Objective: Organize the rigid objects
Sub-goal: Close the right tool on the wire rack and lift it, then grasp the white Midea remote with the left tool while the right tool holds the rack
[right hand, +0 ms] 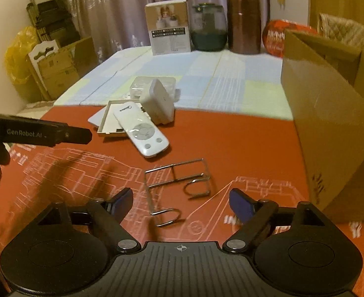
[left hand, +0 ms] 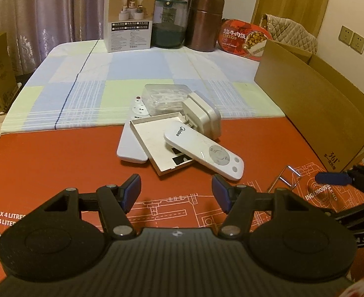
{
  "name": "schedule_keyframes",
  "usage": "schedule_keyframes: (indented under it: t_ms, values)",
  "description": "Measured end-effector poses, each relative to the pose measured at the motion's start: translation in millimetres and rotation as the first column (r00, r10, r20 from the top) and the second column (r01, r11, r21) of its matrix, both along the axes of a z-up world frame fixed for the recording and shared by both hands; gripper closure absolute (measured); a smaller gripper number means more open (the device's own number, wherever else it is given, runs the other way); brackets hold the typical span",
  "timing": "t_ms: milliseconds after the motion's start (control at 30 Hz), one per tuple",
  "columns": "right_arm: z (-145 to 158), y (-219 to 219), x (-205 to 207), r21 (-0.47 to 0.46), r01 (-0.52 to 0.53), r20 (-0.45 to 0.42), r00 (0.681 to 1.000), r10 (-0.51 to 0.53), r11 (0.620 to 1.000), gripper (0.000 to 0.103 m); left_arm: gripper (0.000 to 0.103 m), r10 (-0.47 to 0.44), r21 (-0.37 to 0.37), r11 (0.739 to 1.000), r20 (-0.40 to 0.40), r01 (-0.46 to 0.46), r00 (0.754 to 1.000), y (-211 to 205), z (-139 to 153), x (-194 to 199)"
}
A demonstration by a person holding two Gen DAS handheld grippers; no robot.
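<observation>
- The left gripper hovers low over the red mat, its 2 blue-padded fingers spread wide with nothing between them.
- Straight ahead of it, at 12 o'clock, lies a loose heap of white things straddling the line where the mat meets the checked cloth.
- Nearest in that heap is the Midea remote, resting at a slant across a shallow white tray.
- A second remote lies partly under the tray at 11 o'clock, its buttons showing at the far end.
- Behind the tray, a white plug adapter leans against a clear plastic case.
- The right gripper is also held wide, empty, low over the mat.
- Just ahead of its fingertips, at 12 o'clock, a chrome wire rack lies flat on the mat, 2 hooks curling toward the camera.
- From the right wrist view the heap sits beyond the rack at 11 o'clock, well apart from it.
- An open cardboard box stands at 2 o'clock of both grippers, on the right edge of the table.
- Along the far edge at 12 o'clock stand a white carton, a glass jar, a brown canister and a red food pack, side by side.
- In the right wrist view the left gripper's black arm reaches in at 9 o'clock.
</observation>
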State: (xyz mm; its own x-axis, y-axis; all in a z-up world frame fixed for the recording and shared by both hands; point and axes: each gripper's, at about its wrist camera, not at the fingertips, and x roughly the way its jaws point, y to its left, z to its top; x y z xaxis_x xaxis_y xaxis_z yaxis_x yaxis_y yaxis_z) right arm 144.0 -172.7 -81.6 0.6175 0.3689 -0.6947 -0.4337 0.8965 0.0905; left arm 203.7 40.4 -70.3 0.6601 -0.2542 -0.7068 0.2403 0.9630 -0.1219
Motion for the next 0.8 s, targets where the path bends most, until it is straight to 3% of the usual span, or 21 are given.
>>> schedule_keyframes:
  t_ms: [233,333,367,633,800]
  values:
    - [-14.9,6.5,16.1,-0.001,-0.07,0.007,0.998,0.07,0.998,0.022,0.044,-0.004,0.007,1.0,-0.008,0.004,1.0,-1.4,-3.9,3.3]
    - [-18.3,8.7,21.2,0.007,-0.084,0.001,0.997,0.084,0.996,0.039,0.044,-0.005,0.009,1.0,-0.01,0.005,1.0,-1.4,-4.8,4.3]
    - [-19.1,9.8,22.8,0.004,-0.084,-0.004,0.996,0.084,0.996,0.039,0.044,-0.005,0.01,1.0,-0.011,0.005,1.0,-1.6,-4.8,4.7]
    - [-15.9,10.8,54.0,-0.025,0.008,0.051,0.999,-0.007,1.0,0.04,0.044,0.003,0.009,1.0,-0.006,-0.002,1.0,-1.5,-4.2,5.3]
    - [-20.5,18.6,86.3,-0.051,-0.006,0.082,0.997,0.01,0.999,0.04,0.045,0.024,0.005,1.0,-0.011,-0.024,1.0,3.5,-5.2,9.1]
